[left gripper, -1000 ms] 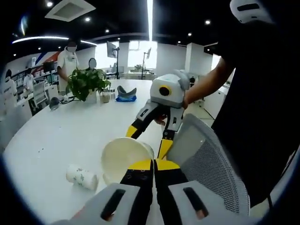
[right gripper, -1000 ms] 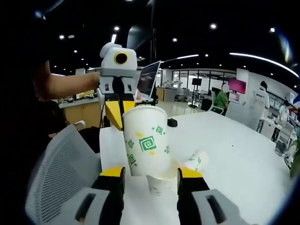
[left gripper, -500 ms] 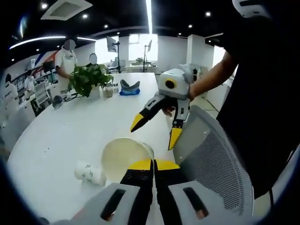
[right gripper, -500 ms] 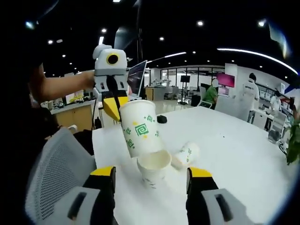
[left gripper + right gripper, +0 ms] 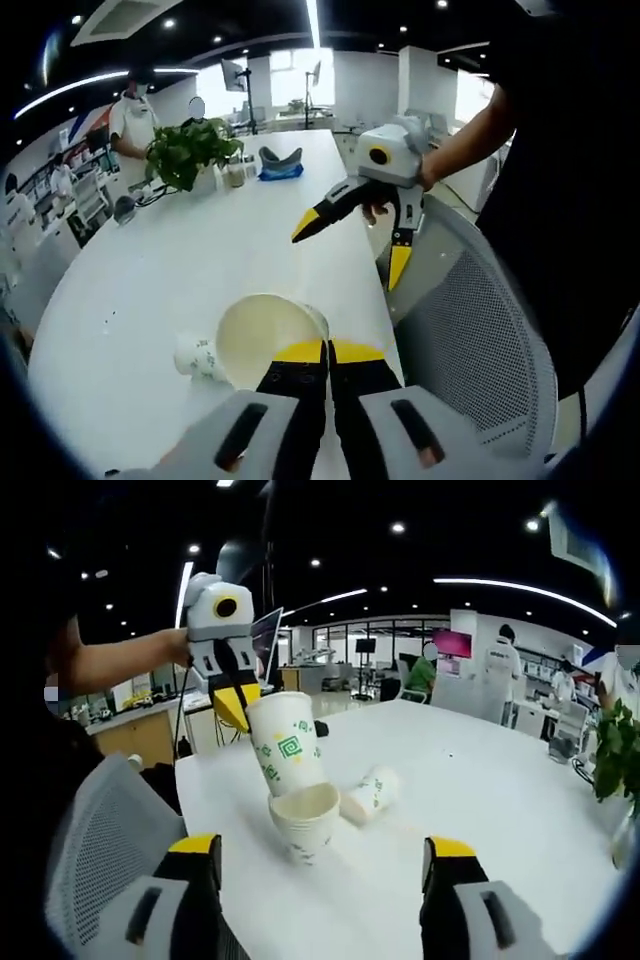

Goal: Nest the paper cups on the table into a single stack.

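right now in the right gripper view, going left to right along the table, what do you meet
mesh chair back → held cup in the left claw → upright cup on the table → cup lying on its side → green plant

Left gripper view: I look down along my left gripper [image 5: 328, 350], close over a held paper cup [image 5: 268, 335], facing across the white table [image 5: 180, 270] toward its far edge and a potted plant [image 5: 188, 150].
Right gripper view: set farther back — faces the table's near edge.
Shared: both see the cup, a fallen cup [image 5: 368, 793], the table, and each other's gripper.
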